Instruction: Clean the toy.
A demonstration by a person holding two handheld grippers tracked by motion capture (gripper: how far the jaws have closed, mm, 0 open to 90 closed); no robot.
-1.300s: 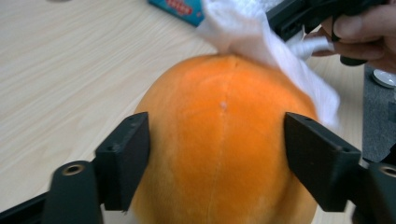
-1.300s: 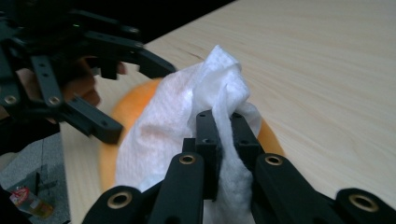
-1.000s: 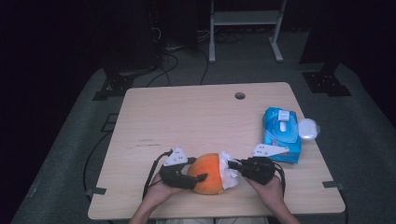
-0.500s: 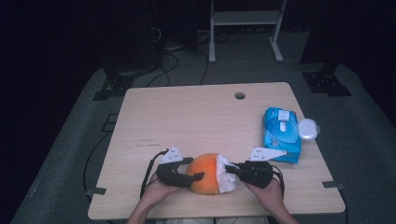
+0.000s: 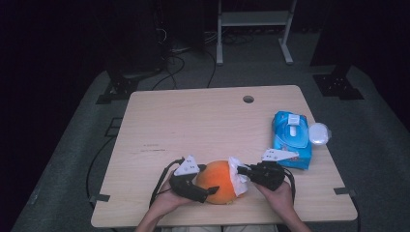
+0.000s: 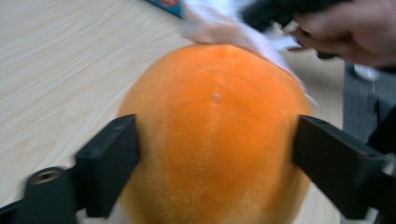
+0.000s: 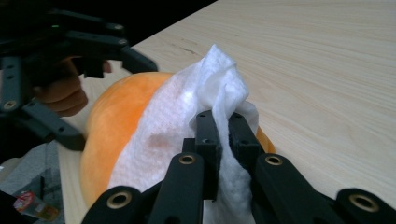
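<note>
Since the earlier frame both grippers and the ball between them have drifted slightly toward the near edge of the table (image 5: pixel 159 111), and the left gripper (image 5: pixel 205 189) has turned so its jaws wrap further round the ball's front; the right gripper (image 5: pixel 240 169) stays pressed against the ball's right side with the wipe.

Now the ball (image 5: pixel 218 181), orange and plush, sits near the middle of the near edge; the left gripper (image 6: pixel 215 163) has its jaws spread wide and set against either flank of it, clamping it in place; the right gripper (image 7: pixel 223 130) has its jaws pinched closed on a bunched fold of the wipe (image 7: pixel 187 135), which drapes over the ball's surface (image 7: pixel 112 126). A blue wipes pack (image 5: pixel 291 137) lies by the right edge, with a small round white thing (image 5: pixel 319 134) just beside it, overhanging that edge.

Judging by its fuzzy nap and rounded bulge, the ball is probably light and soft, yielding under pressure rather than slipping; it would likely roll if released, so a wide hold across its middle, as the left jaws have, seems the right place to take it. The wipe is thin and limp; pinching a gathered fold suits it, though too light a pinch might let it drag free while rubbing.
</note>
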